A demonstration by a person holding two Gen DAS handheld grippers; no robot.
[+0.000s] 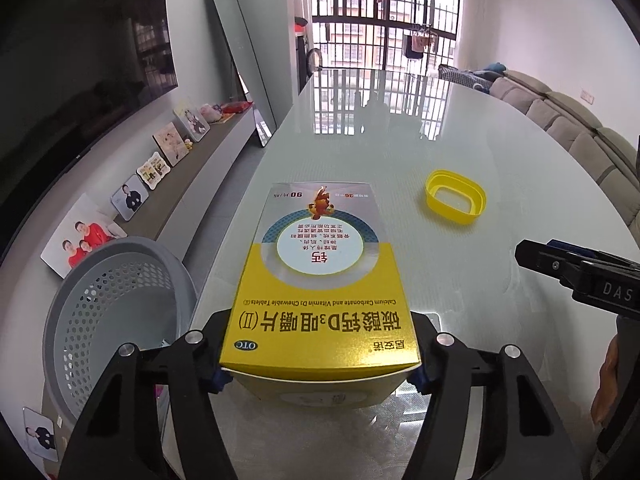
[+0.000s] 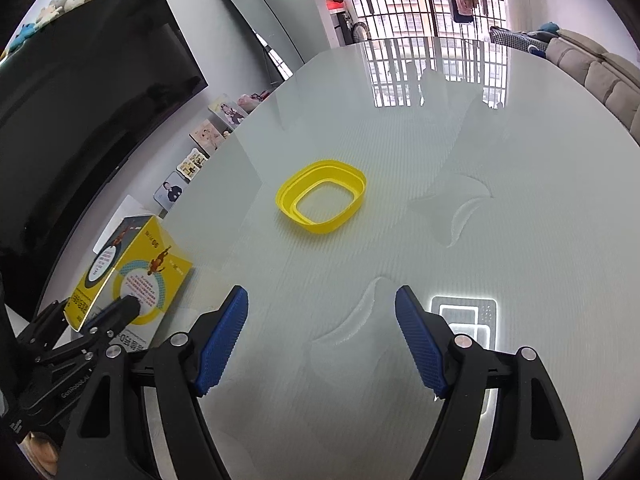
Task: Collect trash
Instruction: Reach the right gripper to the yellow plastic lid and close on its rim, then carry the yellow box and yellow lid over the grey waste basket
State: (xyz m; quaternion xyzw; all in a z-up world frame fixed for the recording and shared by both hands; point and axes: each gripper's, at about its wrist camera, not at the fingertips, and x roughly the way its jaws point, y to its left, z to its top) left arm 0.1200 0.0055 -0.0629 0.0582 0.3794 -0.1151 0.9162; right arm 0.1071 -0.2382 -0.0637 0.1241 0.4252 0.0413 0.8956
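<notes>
Working over the glass table (image 2: 500, 200), the biggest thing ahead of my fingers; its glossy top mirrors the barred window and a ceiling light just right of my right fingertips.

Next in size, the grey perforated basket (image 1: 116, 312) sits off the table edge, low and to the left of my left fingers, beside the TV shelf w/ photo frames (image 1: 132, 196).

Then the yellow medicine box (image 1: 320, 280): it lies flat on the table, w/ its near end between my 2 left fingers and the rest of it stretching away from me past the tips. My left gripper (image 1: 319, 382) is clamped on it, blue pads (image 1: 219, 380) pressed against both side faces at the near corners. In the right wrist view the same box shows far left of my right fingers, w/ the left gripper's black finger lying across its side.

My right gripper (image 2: 322, 340) is spread wide w/ nothing between its blue pads (image 2: 222, 344), only bare glass under them. It hangs just above the table, well right of the box.

Smallest, the yellow plastic ring (image 2: 322, 198), a rounded-rectangle collar, open in the middle, lies on the table straight ahead of my right fingers, well apart from them, and ahead-right of the box.
</notes>
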